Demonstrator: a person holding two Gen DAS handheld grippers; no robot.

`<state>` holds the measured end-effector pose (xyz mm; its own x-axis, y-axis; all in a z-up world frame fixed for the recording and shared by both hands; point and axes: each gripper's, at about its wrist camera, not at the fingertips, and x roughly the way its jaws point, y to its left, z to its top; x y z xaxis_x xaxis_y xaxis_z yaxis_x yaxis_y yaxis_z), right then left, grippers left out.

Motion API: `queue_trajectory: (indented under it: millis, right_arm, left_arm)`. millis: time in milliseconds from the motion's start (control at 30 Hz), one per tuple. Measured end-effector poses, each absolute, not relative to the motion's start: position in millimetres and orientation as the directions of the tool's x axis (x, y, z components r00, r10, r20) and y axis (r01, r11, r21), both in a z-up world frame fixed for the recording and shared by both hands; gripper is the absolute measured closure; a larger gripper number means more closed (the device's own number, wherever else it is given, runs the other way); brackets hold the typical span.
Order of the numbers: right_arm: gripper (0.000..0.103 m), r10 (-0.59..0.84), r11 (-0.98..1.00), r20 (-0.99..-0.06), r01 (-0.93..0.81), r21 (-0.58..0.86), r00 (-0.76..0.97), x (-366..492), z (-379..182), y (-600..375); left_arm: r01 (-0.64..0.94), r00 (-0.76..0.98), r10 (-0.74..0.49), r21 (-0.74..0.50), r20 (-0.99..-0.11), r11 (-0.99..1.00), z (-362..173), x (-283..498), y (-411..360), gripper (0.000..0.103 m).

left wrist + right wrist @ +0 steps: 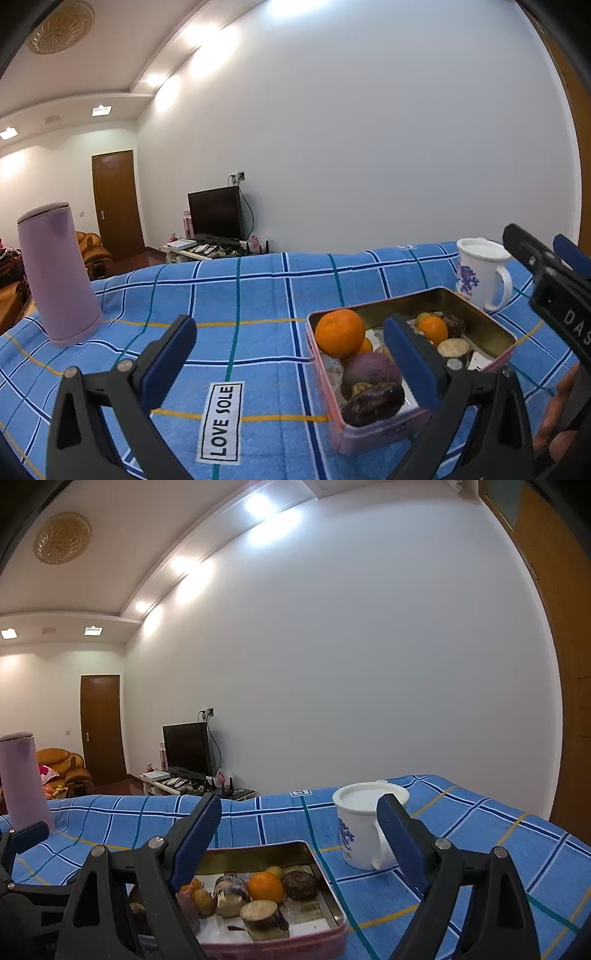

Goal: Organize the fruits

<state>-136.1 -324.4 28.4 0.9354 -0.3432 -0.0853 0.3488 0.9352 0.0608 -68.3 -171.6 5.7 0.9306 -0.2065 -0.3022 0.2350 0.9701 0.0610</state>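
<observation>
Left tool (290,350) spread wide, empty; tin (491,332) of fruit (340,332) beneath right finger. Flask (55,273) off to left. Right tool (299,834) released, empty, above tin; mug (360,830) just behind right finger. Checked cloth (240,295) underneath.

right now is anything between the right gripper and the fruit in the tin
Nothing visible. The right gripper hangs open and empty just above the pink tin; the small orange lies uncovered below. The white mug stands off to the side.
</observation>
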Motion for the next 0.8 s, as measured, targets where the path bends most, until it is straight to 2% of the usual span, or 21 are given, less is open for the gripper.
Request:
queue_trajectory:
  millis: [300,800]
  right_arm:
    - [0.016,-0.366,0.930,-0.027,0.366,0.012,0.930,-155,30,-309]
    - [0.015,-0.368,0.930,-0.034,0.368,0.002,0.929,-155,30,-308]
  left_arm:
    - [0.225,0.938,-0.202,0.052,-0.283,0.973,8,-78,-161,0.000]
    - [0.224,0.937,-0.199,0.057,-0.288,0.973,7,-80,-162,0.000]
